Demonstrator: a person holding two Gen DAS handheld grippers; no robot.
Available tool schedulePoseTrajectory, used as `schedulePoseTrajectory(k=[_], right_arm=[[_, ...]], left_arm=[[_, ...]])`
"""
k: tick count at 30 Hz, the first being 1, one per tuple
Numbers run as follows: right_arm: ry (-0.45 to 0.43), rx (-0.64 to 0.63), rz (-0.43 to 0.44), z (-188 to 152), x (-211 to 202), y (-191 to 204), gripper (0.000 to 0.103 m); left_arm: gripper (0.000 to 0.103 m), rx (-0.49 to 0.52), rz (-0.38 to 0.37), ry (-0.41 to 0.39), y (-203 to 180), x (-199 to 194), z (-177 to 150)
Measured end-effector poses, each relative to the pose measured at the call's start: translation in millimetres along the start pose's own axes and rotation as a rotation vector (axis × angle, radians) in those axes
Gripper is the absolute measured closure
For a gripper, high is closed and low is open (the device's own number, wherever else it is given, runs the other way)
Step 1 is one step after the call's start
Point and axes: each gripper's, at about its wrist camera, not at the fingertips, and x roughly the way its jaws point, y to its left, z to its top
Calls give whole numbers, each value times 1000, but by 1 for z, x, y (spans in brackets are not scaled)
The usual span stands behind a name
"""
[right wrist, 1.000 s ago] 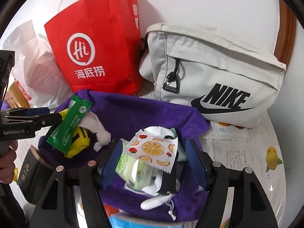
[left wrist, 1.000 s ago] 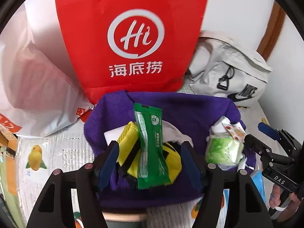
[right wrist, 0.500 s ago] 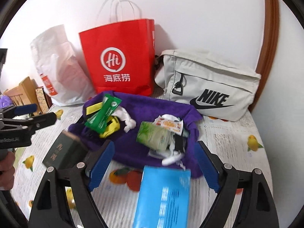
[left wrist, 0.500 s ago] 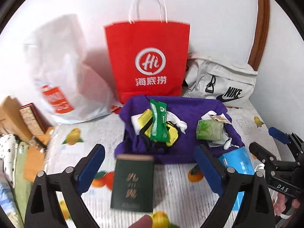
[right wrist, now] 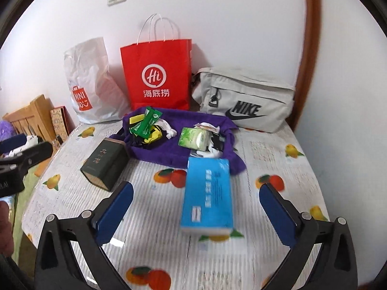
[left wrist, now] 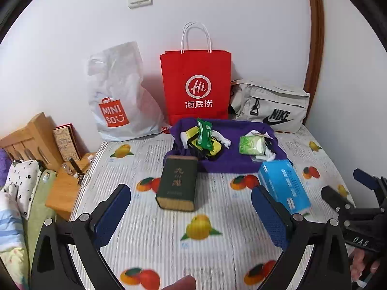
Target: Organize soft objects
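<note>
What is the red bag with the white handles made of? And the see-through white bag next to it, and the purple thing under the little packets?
The red bag with white handles looks like stiff matte paper: it stands up alone with sharp folds. The white bag with the orange logo seems thin glossy plastic, crinkled and half see-through. The purple thing looks like soft fuzzy cloth, maybe knit or towelling; it slumps and bunches.

black frames, blue pads

both grippers, left (left wrist: pixel 191 215) and right (right wrist: pixel 196 213), had black angular frames, silver screws at the joints and blue textured pads (left wrist: pixel 112 215). white lettering marked the right gripper's side.
</note>
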Motion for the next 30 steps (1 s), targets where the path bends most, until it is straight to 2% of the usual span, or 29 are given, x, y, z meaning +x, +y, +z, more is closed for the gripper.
schedulePoseTrajectory(k=[6,14,30], right_arm=[[-3,83,24,-30,-36,-16,1],[-10,108,3,-67,-66,-28,1],[-32,99,-17,-83,-82,-28,1]], left_arm=[[2,-24,13,-2,1,-33,-34],[2,-42,27,-18,0,-59,-63],[2,-22,27,-37,-10,-75,-72]])
